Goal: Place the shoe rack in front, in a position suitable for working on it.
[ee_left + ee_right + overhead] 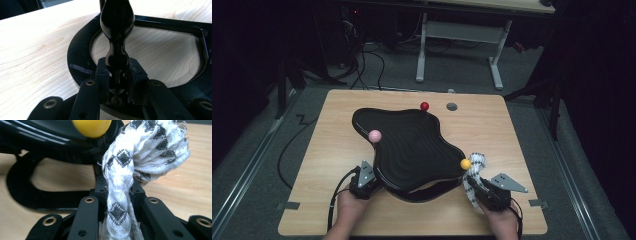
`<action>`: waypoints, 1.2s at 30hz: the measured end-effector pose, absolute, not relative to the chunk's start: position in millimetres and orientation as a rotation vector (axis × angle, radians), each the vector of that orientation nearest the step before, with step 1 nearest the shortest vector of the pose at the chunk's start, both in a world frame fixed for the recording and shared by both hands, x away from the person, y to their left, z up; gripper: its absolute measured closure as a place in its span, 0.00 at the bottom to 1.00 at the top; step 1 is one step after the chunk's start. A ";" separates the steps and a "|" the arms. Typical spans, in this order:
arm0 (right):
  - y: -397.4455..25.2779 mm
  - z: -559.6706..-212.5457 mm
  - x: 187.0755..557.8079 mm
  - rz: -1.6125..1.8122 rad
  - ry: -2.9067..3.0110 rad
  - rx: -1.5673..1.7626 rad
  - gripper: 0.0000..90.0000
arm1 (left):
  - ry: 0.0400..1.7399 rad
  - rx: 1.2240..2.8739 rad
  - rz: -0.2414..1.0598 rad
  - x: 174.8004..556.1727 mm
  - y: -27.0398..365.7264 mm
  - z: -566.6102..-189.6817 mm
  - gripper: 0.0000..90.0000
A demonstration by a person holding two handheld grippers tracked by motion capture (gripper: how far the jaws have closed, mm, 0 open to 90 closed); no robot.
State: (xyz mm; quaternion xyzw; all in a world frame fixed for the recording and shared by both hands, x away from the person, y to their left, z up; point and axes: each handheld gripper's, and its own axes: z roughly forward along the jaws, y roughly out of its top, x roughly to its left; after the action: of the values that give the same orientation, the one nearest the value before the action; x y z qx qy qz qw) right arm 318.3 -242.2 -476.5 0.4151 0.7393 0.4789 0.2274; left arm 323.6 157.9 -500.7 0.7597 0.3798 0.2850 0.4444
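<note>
Table [492,125]; cloth [120,185] in R gripper [119,195].

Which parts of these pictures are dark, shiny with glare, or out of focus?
High view: the room behind the table is nearly black. Left gripper view: glare streaks run along the glossy black stand, and the near fingers look soft. Right gripper view: the yellow ball is blurred, while the woven cloth is sharp.

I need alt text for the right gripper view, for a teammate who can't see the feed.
The right claw is shut on a black-and-white patterned cloth, which rises between its jaws and bunches up to the right. Behind it a yellow ball sits on the edge of a glossy black wavy stand, whose base loop rests on the wooden table.
</note>
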 end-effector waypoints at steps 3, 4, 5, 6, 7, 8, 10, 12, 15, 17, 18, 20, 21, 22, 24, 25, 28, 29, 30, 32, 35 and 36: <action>-242.5 -476.3 327.1 1.338 2.039 1.150 0.83 | 0.941 1.884 0.708 323.5 157.7 -500.8 0.82; -242.9 -475.2 326.3 1.341 2.040 1.141 0.83 | 0.943 1.885 0.710 323.3 157.5 -500.8 0.82; -243.5 -473.7 324.1 1.344 2.040 1.123 0.83 | 0.944 1.885 0.711 323.3 157.4 -500.8 0.82; -243.9 -471.9 321.1 1.351 2.039 1.104 0.83 | 0.945 1.883 0.710 323.4 157.3 -500.9 0.82; -244.1 -470.0 317.2 1.356 2.039 1.089 0.83 | 0.945 1.884 0.710 323.3 157.3 -501.0 0.82; -243.9 -468.3 312.9 1.360 2.039 1.074 0.83 | 0.945 1.884 0.711 323.3 157.2 -501.1 0.82; -242.5 -465.2 304.5 1.371 2.050 1.042 0.83 | 0.944 1.886 0.712 323.1 157.1 -501.1 0.82; -238.3 -462.1 294.5 1.391 2.062 1.007 0.83 | 0.938 1.890 0.710 322.6 156.6 -501.1 0.82; -228.8 -455.5 285.3 1.408 2.073 0.952 0.83 | 0.933 1.892 0.711 322.4 156.1 -501.1 0.82; -219.5 -449.7 279.1 1.424 2.080 0.902 0.83 | 0.930 1.894 0.711 322.3 156.0 -501.1 0.82; -214.6 -447.1 276.5 1.435 2.085 0.877 0.83 | 0.929 1.896 0.712 322.2 155.8 -501.2 0.82; -204.3 -443.0 272.8 1.457 2.094 0.832 0.83 | 0.927 1.899 0.715 321.8 155.4 -501.3 0.82; -198.7 -440.7 271.2 1.464 2.101 0.807 0.83 | 0.926 1.899 0.713 321.7 155.4 -501.3 0.82; -195.9 -439.6 270.6 1.468 2.103 0.793 0.83 | 0.928 1.899 0.711 321.7 155.4 -501.2 0.82; -191.7 -437.7 269.8 1.471 2.102 0.779 0.83 | 0.928 1.900 0.713 321.1 155.2 -501.1 0.82; -191.9 -437.9 270.3 1.468 2.100 0.779 0.83 | 0.926 1.901 0.716 320.7 155.1 -501.3 0.82; -201.3 -441.4 275.9 1.459 2.093 0.825 0.83 | 0.928 1.902 0.720 320.1 154.3 -501.3 0.82; -207.6 -443.9 279.3 1.447 2.085 0.856 0.83 | 0.929 1.902 0.721 320.0 154.0 -501.2 0.82; -213.3 -446.5 283.0 1.424 2.080 0.872 0.83 | 0.929 1.903 0.721 320.0 153.9 -501.1 0.82; -224.6 -452.6 291.7 1.400 2.066 0.932 0.82 | 0.922 1.908 0.721 319.6 153.5 -501.0 0.82; -240.2 -458.9 303.8 1.375 2.019 1.058 0.82 | 0.914 1.914 0.722 318.7 152.2 -501.0 0.82; -242.2 -457.9 304.4 1.383 2.000 1.067 0.82 | 0.913 1.916 0.723 318.5 152.2 -501.0 0.82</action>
State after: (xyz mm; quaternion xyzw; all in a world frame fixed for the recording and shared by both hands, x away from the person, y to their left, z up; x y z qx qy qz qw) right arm 304.4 -242.2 -457.9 0.3901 0.7309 0.5056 0.2407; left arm 318.5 152.2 -501.0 0.7697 0.3665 0.2903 0.4346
